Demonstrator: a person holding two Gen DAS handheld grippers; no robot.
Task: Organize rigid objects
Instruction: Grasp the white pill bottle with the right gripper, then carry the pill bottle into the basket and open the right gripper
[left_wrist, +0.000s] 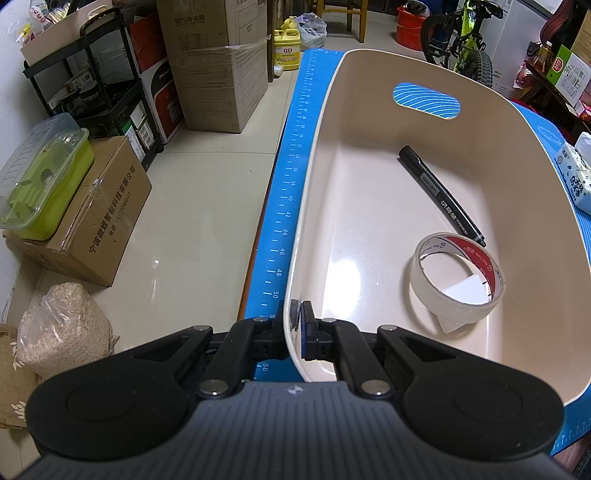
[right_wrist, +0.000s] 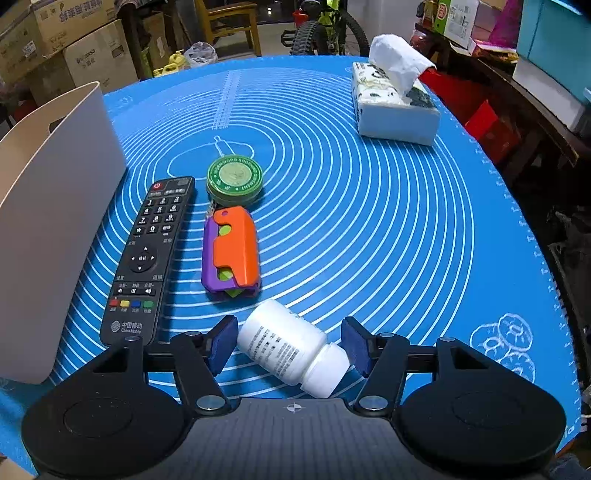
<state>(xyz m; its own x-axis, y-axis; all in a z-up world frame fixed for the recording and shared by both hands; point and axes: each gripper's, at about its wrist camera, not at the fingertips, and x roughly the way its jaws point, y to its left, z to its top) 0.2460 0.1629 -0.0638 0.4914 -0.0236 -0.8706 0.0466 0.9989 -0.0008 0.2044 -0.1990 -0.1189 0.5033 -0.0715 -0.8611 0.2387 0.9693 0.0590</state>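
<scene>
My left gripper (left_wrist: 298, 325) is shut on the near left rim of a cream plastic bin (left_wrist: 314, 155). Inside the bin lie a black marker (left_wrist: 439, 194), a roll of white tape (left_wrist: 458, 282) and a white eraser (left_wrist: 463, 295) partly under the tape. My right gripper (right_wrist: 290, 345) is open, with a white pill bottle (right_wrist: 291, 345) lying on its side between the fingers. Beyond it on the blue mat (right_wrist: 369, 221) lie a black remote (right_wrist: 147, 254), an orange-and-purple toy (right_wrist: 231, 253) and a green round tin (right_wrist: 234, 179). The bin's outer wall (right_wrist: 51, 221) stands left of the remote.
A tissue box (right_wrist: 395, 107) stands at the mat's far right. The mat's left edge (left_wrist: 284, 199) drops to a tiled floor with cardboard boxes (left_wrist: 218, 62), a green lidded container (left_wrist: 40, 181) and a black rack (left_wrist: 107, 92). A bicycle (left_wrist: 458, 44) stands beyond the table.
</scene>
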